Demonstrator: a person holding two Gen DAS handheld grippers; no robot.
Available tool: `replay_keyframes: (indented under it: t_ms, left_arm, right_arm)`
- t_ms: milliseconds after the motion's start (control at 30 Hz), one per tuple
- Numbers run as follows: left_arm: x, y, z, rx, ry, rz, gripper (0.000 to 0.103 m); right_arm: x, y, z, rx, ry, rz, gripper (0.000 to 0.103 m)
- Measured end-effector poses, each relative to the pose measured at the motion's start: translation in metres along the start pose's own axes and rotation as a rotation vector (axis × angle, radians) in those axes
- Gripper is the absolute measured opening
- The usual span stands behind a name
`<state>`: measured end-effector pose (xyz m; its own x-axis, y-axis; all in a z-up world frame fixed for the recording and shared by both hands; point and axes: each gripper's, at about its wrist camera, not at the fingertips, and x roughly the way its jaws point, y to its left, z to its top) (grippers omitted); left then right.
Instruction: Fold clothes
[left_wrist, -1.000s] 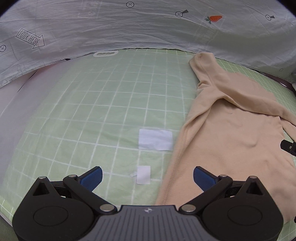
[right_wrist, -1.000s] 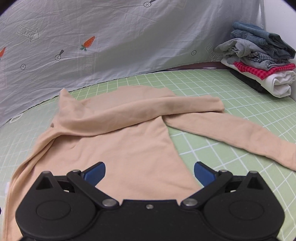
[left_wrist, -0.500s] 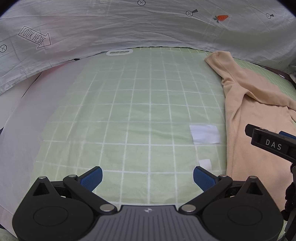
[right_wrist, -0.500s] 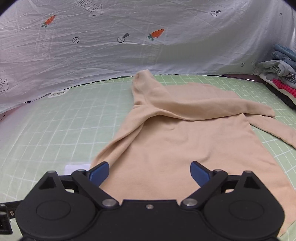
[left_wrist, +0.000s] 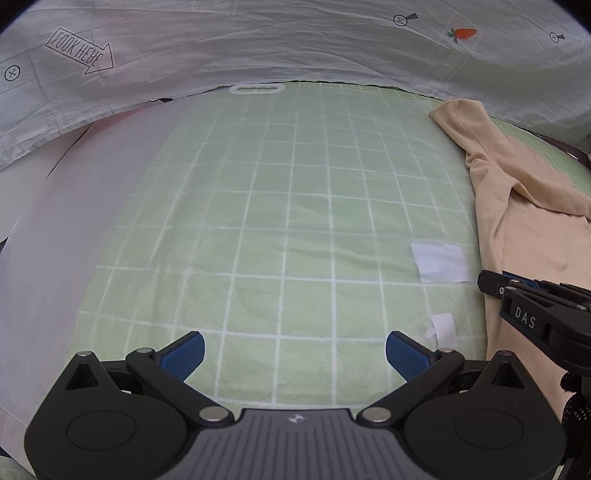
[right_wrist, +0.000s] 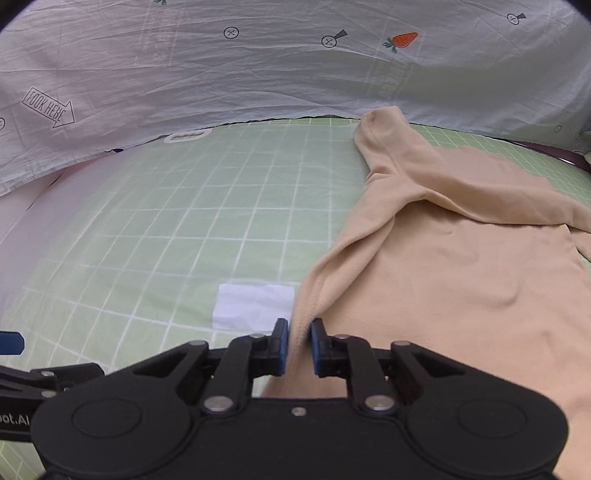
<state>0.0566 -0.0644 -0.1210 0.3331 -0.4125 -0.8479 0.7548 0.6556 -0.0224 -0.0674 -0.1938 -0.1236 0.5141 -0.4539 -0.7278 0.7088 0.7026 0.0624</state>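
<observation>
Beige top's (right_wrist: 443, 266) left edge pinched by right gripper (right_wrist: 295, 341).

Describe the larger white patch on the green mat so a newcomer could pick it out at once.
Start at the green checked mat and find the beige top lying on its right part. Just left of the top's near edge, ahead of the right gripper, lies the larger white patch. It is a wide plain rectangle, unlike the small narrow white strip nearby.
</observation>
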Motion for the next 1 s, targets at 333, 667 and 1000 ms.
replay_keyframes:
  t_ms: [333,667,1000]
  left_arm:
    - [0.007,-0.046,0.012,0.070,-0.013,-0.043,0.103]
    - [0.010,-0.124,0.012,0.149,-0.015,-0.097,0.103]
    - [0.009,-0.197,-0.009,0.167,0.016,-0.073,0.103]
  right_arm:
    - [-0.023,-0.046,0.005,0.115,-0.051,0.079,0.003]
    - [-0.041,-0.126,0.006,0.196,-0.062,0.110,0.003]
    - [-0.028,-0.193,0.010,0.169,0.017,0.167,0.004]
